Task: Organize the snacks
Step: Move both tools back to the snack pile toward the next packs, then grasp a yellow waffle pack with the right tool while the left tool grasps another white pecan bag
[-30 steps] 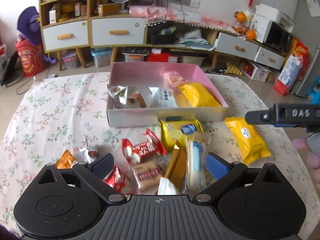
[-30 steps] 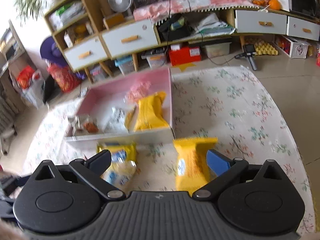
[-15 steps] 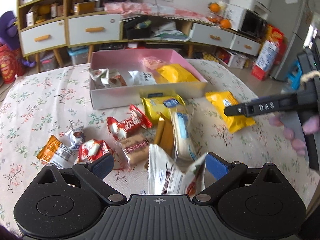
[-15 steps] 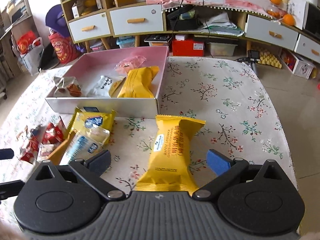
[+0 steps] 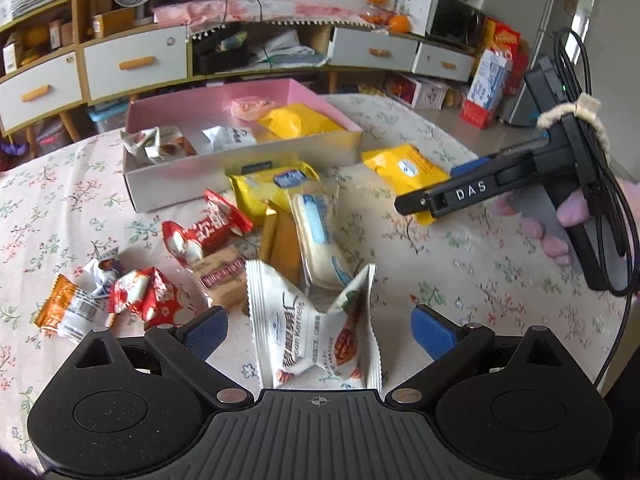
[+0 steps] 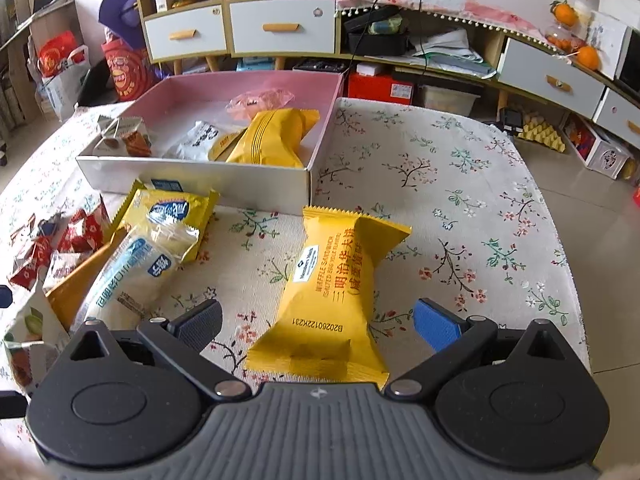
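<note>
A pink box (image 5: 248, 178) (image 6: 192, 178) on the floral table holds several snack packets. My left gripper (image 5: 320, 330) is open, its fingers on either side of a white snack packet (image 5: 316, 332) that lies on the cloth. My right gripper (image 6: 318, 322) is open, with a yellow waffle sandwich packet (image 6: 334, 284) between its fingers on the table; that gripper (image 5: 432, 196) also shows in the left wrist view over the same yellow packet (image 5: 400, 168). Red packets (image 5: 204, 232), a yellow-blue packet (image 5: 272, 192) and a clear-wrapped cake (image 5: 320, 248) lie loose in front of the box.
An orange-and-silver packet (image 5: 68, 312) and small red sweets (image 5: 148, 296) lie at the table's left. Cabinets with drawers (image 6: 280, 28) stand behind the table. The table's right edge (image 6: 568, 264) drops to the floor.
Both grippers have come lower and closer to the table. The white packet now sits between my left fingers, and the yellow packet sits deeper between my right fingers.
</note>
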Available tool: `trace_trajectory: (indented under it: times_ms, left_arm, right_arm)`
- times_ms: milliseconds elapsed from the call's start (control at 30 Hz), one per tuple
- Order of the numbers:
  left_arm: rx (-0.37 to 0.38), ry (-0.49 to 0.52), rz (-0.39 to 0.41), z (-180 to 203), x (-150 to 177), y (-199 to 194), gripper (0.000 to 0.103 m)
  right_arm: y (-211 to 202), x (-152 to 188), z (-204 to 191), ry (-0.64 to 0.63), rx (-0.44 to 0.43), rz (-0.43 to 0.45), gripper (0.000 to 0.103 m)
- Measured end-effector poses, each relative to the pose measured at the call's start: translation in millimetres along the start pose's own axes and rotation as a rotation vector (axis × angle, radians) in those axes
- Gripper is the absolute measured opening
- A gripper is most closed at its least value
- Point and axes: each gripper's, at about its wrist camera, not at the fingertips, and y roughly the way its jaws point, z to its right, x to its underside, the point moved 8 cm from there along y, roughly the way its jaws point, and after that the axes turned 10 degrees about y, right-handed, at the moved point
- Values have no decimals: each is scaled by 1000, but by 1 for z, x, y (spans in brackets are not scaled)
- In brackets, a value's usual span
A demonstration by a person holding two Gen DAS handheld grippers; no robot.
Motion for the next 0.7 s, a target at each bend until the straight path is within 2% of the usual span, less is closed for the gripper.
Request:
trace_trajectory:
  times_ms: [300,367,500,567,633,700]
  left_arm:
    - [1,-36,-22,-1,3,9,96]
    - [2,-45,-24,-2,3,9,91]
    - [3,-74,-43,-6,4,11,71]
    - [7,-94,-40,-9,4,10,69]
    - [8,-110,-37,-11,3,8,63]
    - [10,-116,-31,-12,2,6,57]
  right_arm:
    - [9,2,3,9,29,-16,102]
    - [11,2,4,12,41,-15,101]
    - [16,2,7,18,56,-21,97]
    - [18,1,9,23,63,-20,95]
    - [18,0,11,34,67,-20,92]
    - [20,0,13,49,68,-26,84]
